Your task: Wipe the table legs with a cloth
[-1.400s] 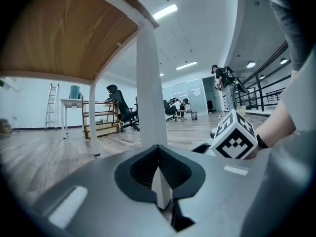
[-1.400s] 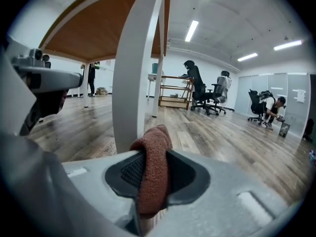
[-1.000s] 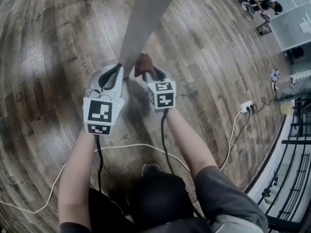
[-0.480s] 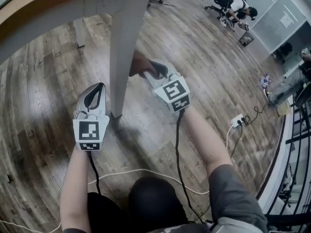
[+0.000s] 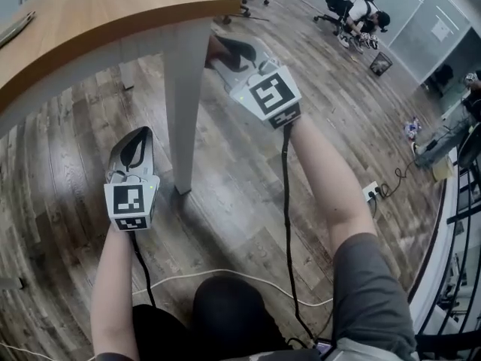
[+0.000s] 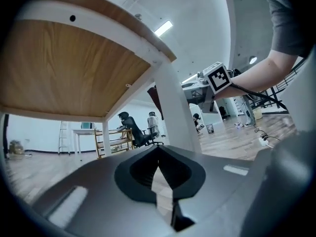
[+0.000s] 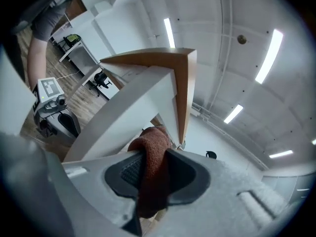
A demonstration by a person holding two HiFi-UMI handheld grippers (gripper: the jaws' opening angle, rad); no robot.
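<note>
Two things I wanted to know: which way did the table leg (image 5: 183, 111) run, and where was the cloth (image 7: 154, 154)? /asker

It stood upright, long axis straight up and down from the wood floor (image 5: 240, 194) to the tabletop (image 5: 90, 13) corner. The right gripper (image 5: 224, 50) had its fingers clamped on the rust-brown cloth, which stuck out past the fingertips and sat against the leg's top end, right under the tabletop edge. /replier

Any room to move? /asker

Plenty below those fingers, the leg was bare all the way down to the floor. Above them the tabletop boxed things in. The left gripper (image 5: 137, 138) hung low, fingers together on nothing, with the leg just off to their right, not touching. A white cable (image 5: 225, 271) lay on the floor behind both grippers. The power strip (image 5: 372, 192) and a seated person (image 5: 362, 10) were well apart. /replier
</note>
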